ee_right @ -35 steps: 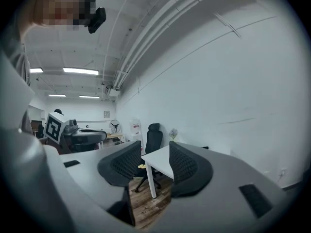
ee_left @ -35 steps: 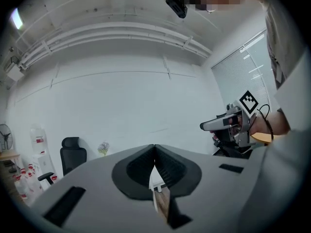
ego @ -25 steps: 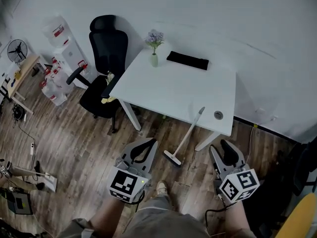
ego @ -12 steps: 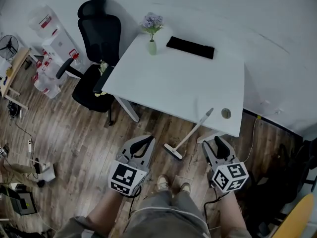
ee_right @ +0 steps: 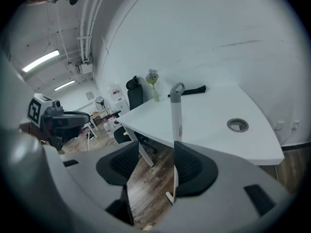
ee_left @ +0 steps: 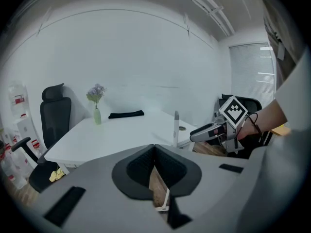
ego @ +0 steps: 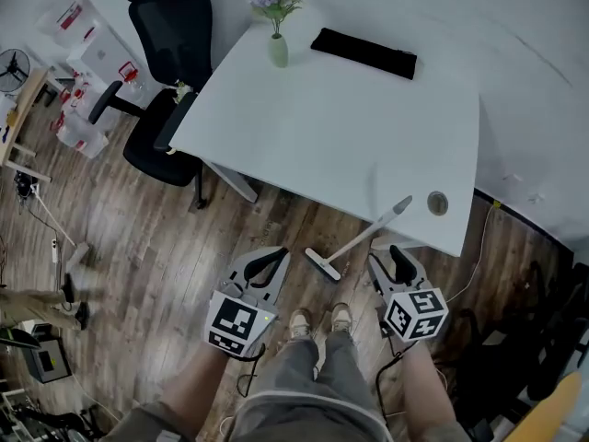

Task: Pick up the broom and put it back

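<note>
A white broom (ego: 361,238) leans against the front edge of the white table (ego: 340,145), its head (ego: 322,265) on the wooden floor. My left gripper (ego: 272,257) hangs just left of the broom head; its pads (ee_left: 154,147) meet, so it is shut and empty. My right gripper (ego: 386,256) is just right of the lower handle. It stands open (ee_right: 156,152); its jaws have just been opening and nothing is between them. In the right gripper view the broom handle (ee_right: 176,113) rises straight ahead over the right pad. The left gripper view shows the handle (ee_left: 175,125) further off.
On the table stand a vase with flowers (ego: 277,49) and a flat black item (ego: 363,53); a cable hole (ego: 437,203) sits near the handle's top. A black office chair (ego: 161,72) is at the table's left. My shoes (ego: 317,320) are below the broom head.
Both grippers have dropped and come closer to the broom's foot. The head view has moved forward over the table. The broom has not moved.
</note>
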Demonstrator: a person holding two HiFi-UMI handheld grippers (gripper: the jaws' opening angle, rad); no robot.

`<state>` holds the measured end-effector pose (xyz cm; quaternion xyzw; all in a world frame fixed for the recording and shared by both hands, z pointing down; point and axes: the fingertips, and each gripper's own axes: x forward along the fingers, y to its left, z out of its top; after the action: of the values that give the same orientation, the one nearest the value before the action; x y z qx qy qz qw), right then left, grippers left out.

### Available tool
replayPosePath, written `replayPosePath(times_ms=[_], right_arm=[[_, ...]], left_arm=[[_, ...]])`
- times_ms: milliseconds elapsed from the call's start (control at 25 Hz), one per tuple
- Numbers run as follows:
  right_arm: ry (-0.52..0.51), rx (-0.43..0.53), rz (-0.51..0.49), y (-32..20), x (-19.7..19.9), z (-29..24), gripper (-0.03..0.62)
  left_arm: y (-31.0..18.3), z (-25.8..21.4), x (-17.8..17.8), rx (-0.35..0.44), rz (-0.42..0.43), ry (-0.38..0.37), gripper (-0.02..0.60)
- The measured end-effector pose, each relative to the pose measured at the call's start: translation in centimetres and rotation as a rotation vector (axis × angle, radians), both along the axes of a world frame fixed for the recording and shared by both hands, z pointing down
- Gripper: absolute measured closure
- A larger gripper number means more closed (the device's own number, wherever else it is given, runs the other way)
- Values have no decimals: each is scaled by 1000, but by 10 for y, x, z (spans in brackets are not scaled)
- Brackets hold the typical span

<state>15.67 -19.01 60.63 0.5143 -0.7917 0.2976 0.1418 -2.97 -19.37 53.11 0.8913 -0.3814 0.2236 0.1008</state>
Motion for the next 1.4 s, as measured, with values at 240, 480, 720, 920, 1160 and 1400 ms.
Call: replayPosePath(times_ms=[240, 480, 720, 920, 1160, 1400], right_arm=[[-9, -51, -14, -12, 5, 59, 364], [-17, -83, -32, -27, 3, 108, 364], [-42, -90, -43, -44, -1, 147, 364], [-44, -80, -69, -59, -5, 162, 370], [31, -27, -154, -57, -17, 160, 484], [81, -13, -221, -31, -21, 143, 488]], left_arm=[[-13, 45, 13, -31, -30, -5, 566], [-23, 83, 19, -56, -58, -14, 566], [-26, 117, 17, -80, -90, -23, 566], [-23, 135, 12, -96, -116, -33, 566], [-20, 138, 7, -101, -147, -41, 566], [-19, 109, 12, -77, -129, -41, 566]])
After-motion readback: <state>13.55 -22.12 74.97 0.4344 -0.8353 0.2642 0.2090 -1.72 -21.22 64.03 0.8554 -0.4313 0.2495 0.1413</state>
